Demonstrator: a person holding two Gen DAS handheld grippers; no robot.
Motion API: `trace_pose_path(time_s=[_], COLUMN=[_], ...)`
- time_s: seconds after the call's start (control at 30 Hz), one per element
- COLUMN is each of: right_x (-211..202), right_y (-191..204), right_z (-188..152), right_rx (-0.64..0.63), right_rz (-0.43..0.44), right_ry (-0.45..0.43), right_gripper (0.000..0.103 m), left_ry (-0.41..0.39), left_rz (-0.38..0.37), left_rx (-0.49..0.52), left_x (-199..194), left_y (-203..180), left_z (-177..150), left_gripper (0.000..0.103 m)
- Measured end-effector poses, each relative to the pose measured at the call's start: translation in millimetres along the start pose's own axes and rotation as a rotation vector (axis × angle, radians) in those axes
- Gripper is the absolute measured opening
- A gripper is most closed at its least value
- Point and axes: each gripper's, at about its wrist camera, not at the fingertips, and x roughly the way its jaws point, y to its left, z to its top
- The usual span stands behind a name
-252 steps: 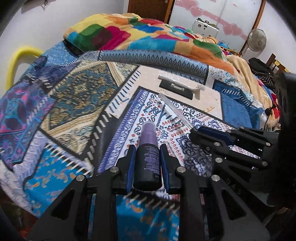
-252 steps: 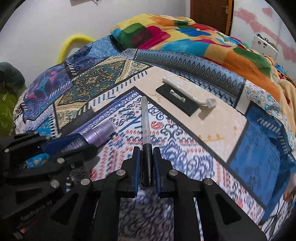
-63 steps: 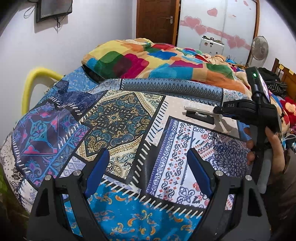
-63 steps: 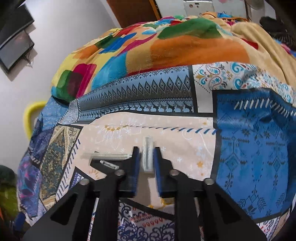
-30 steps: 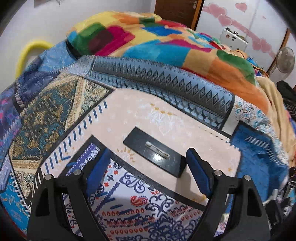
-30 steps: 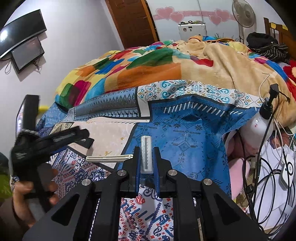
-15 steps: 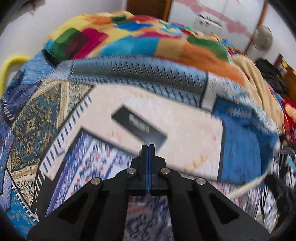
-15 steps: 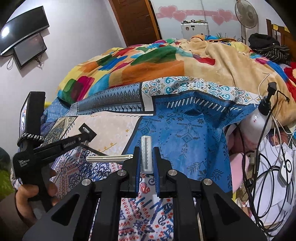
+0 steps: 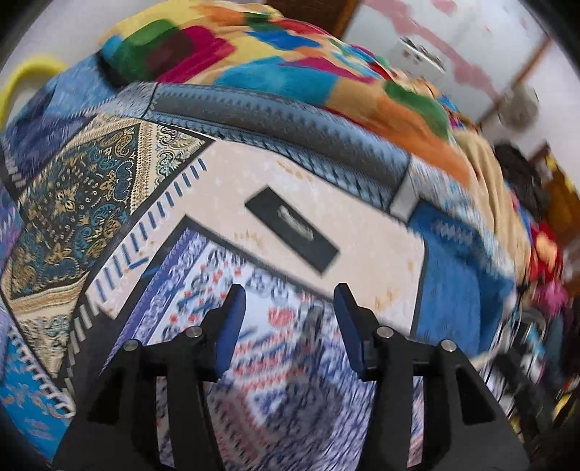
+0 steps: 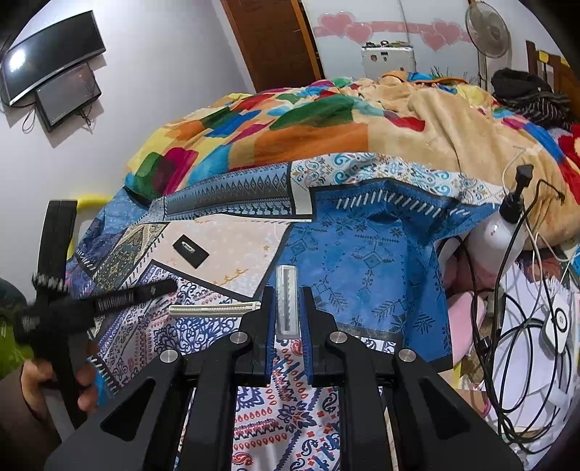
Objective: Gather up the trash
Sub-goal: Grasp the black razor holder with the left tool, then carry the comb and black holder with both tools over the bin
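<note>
The right wrist view shows the right claw [image 10: 287,308] clenched on the clear head of a white disposable razor [image 10: 287,302], whose ribbed handle sticks out sideways to the claw's left. The left wrist view shows nothing of the razor. There the left claw [image 9: 288,319] stands released with nothing between its blue pads [image 9: 232,319]; its jaws have just been opening. That view is blurred, sharpest on its left side.

Both views show the black card [image 9: 291,228] with a small pale piece on it, lying flat on the cream panel of the patchwork bedspread [image 9: 108,203]. It sits just ahead of the left claw and well ahead and to the left of the right claw. Only the right view shows the left claw from outside, held in a hand [image 10: 54,376] at far left, its tip low over the bedspread short of the card.

Beyond the card, a multicoloured blanket [image 10: 275,134] is heaped on the bed. To the right claw's right the bedspread falls over the bed's edge, where a white pump bottle [image 10: 502,228] and tangled black cables [image 10: 514,344] crowd the space. Screens [image 10: 54,76], a door [image 10: 275,40] and a fan [image 10: 487,25] line the far walls.
</note>
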Motion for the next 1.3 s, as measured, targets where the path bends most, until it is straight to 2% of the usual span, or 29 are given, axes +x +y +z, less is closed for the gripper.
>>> trace_pose_path(time_s=[0.17,0.3,0.5,0.6,0.67,0.73,0.77,0.97,1.13,1.3], right_x=[9.2,13.1,12.1,9.6,7.1,4.0,2.3,-4.7,-10.0,-17.7], right_y=[-9.4,-15.9,-25.1,-28.6,-28.1,-27.7,-27.5,-24.3,-15.7,-0.1], right_z=[-0.4,-1.6,-2.6,-3.4,-3.3,-2.7,-2.5,-3.7,-7.6,-10.2], right_rx=[0.005,0.012,0.026,0.038,0.032,0.027,0.027,0.029,0.018,-0.024], right_rz=[-0.010,-0.012,-0.021,-0.020,-0.025,-0.026,-0.025,-0.012,0.003,0.007], right_ry=[0.020,0.029,0.027,0.031,0.029,0.026,0.025,0.025,0.033,0.038], right_gripper=[0.011,0.011,0.011,0.011,0.011,0.012,0.012,0.011,0.011,0.011], left_ry=[-0.046,-0.087,-0.119,-0.146,-0.142,-0.133,-0.127,-0.088,-0.034,0.002], left_rz=[0.062,0.130,0.321,0.318,0.309,0.296,0.289,0.224,0.123,0.126], left_rx=[-0.049,-0.060,0.055,0.052,0.064,0.083,0.096,0.190,0.249,0.338], left_x=[14.3,25.0,41.9,39.8,35.8,28.3,24.9,1.6,-20.7,-41.5], left_y=[-10.0,-22.9,-48.3,-45.9,-42.7,-36.1,-31.6,-2.2,14.0,19.9], left_z=[16.6,24.2,18.7,13.2,10.5,5.8,3.9,-20.0,-47.8,-84.4], left_gripper=[0.056,0.069,0.071,0.066,0.053,0.028,0.025,0.024,0.024,0.024])
